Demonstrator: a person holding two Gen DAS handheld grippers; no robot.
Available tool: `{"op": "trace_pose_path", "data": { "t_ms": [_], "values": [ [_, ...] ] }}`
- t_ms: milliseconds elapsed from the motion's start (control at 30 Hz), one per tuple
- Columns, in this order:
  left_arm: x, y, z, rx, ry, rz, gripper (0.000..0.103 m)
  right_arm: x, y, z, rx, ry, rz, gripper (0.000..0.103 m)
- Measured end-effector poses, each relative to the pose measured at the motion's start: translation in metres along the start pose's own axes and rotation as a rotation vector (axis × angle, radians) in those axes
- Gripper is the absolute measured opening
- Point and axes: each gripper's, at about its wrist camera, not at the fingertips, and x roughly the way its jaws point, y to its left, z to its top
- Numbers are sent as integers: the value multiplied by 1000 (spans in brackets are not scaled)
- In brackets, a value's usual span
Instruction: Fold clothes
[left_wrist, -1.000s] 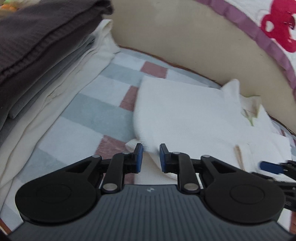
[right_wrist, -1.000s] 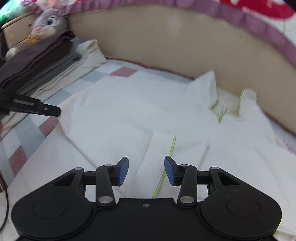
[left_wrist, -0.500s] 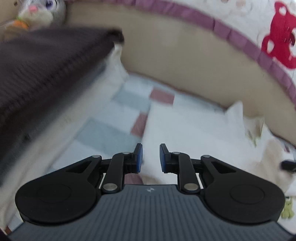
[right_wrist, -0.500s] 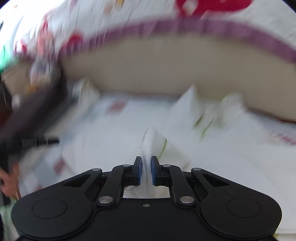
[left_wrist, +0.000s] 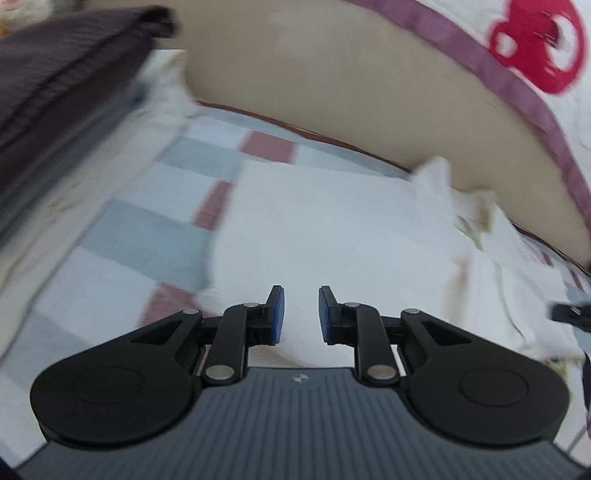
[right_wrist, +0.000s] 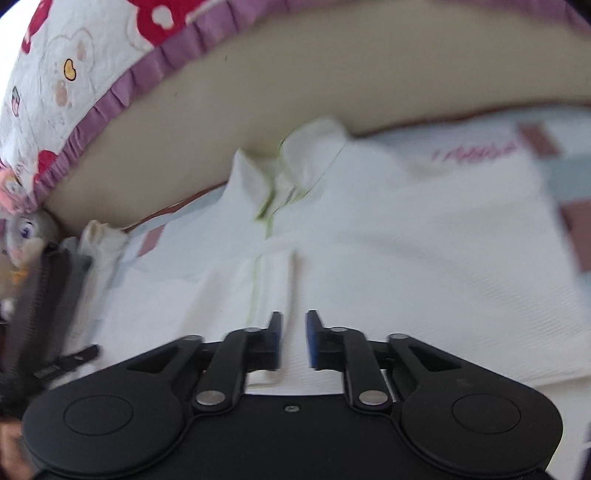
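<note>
The right gripper (right_wrist: 294, 339) has just been opening, its jaws narrowly parted with nothing between them; the left gripper (left_wrist: 297, 314) is also narrow and empty. Just beyond, the white shirt (right_wrist: 388, 236) lies flat on the checked sheet (left_wrist: 122, 229) (sleeve folded in). Next, pinch both hem corners evenly.

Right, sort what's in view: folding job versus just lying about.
For the job:
white polo shirt
left gripper
right gripper

Lying about:
stack of folded clothes
checked bedsheet
plush rabbit
cartoon-print quilt
</note>
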Motion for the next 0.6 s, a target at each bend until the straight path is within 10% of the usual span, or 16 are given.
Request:
{"op": "trace_pose_path", "data": {
  "t_ms": [33, 167, 267, 300, 467, 600],
  "values": [
    [3, -4, 0, 9, 25, -69, 19, 7, 3, -2, 25, 23, 6, 53],
    [11, -22, -4, 12, 129, -338, 19, 30, 23, -12, 88, 122, -33, 54],
    [8, -52, -12, 207, 114, -243, 22, 44, 34, -21, 37, 128, -71, 47],
    [7, -59, -15, 260, 105, -201, 22, 44, 37, -21, 6, 115, -45, 13],
    [1, -65, -18, 318, 22, -48, 24, -13, 63, -5, -186, -167, 48, 11],
    [-8, -44, -1, 194, -14, 32, 50, -58, 82, -4, -394, -316, -58, 10]
  ]
}}
